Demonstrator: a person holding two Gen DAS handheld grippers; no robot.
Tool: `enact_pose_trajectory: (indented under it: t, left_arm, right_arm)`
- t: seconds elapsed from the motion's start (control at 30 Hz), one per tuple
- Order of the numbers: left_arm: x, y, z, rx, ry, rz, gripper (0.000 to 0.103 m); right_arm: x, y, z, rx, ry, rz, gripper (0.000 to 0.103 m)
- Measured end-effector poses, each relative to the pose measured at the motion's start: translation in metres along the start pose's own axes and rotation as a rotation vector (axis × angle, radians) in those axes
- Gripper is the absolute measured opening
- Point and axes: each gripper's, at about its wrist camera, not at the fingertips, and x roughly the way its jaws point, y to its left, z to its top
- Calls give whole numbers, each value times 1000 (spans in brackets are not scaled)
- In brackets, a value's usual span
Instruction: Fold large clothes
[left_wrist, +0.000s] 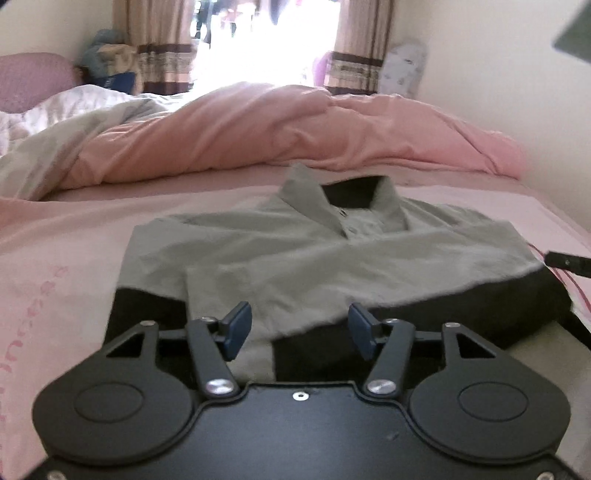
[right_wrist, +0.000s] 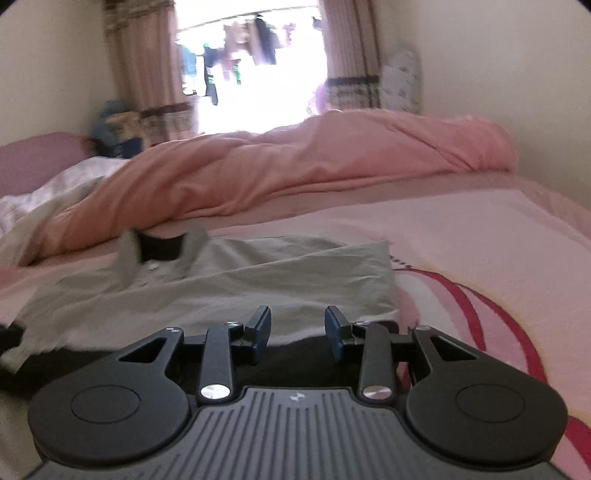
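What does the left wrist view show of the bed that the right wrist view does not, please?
Only the left wrist view shows the shirt's open placket with its button and a black tip with red cord at the right edge. Only the right wrist view shows the red curved pattern on the bedsheet and hanging laundry outside. Both show the grey collared shirt, the pink duvet, and open tongs, left tongs and right tongs.

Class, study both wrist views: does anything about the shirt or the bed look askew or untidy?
The grey shirt lies part-folded, its sleeves crossed unevenly over the chest and the collar standing up. Behind it, the pink duvet is bunched in a heap. Both grippers are open, holding nothing.
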Motion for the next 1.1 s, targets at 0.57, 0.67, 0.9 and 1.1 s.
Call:
enact_pose_trajectory:
  t: [0.57, 0.67, 0.9, 1.1]
  left_arm:
    - [31, -3, -33, 15, 103, 50, 64]
    - [19, -4, -22, 22, 55, 57, 64]
    - [39, 4, -10, -28, 89, 59, 64]
    - [52, 5, -22, -15, 86, 51, 67]
  right_arm:
    - [17, -3, -32, -29, 94, -67, 41]
    - [5, -1, -19, -29, 22, -48, 43]
    - [40, -13, -13, -12, 87, -96, 46]
    - [44, -13, -27, -22, 59, -94, 46]
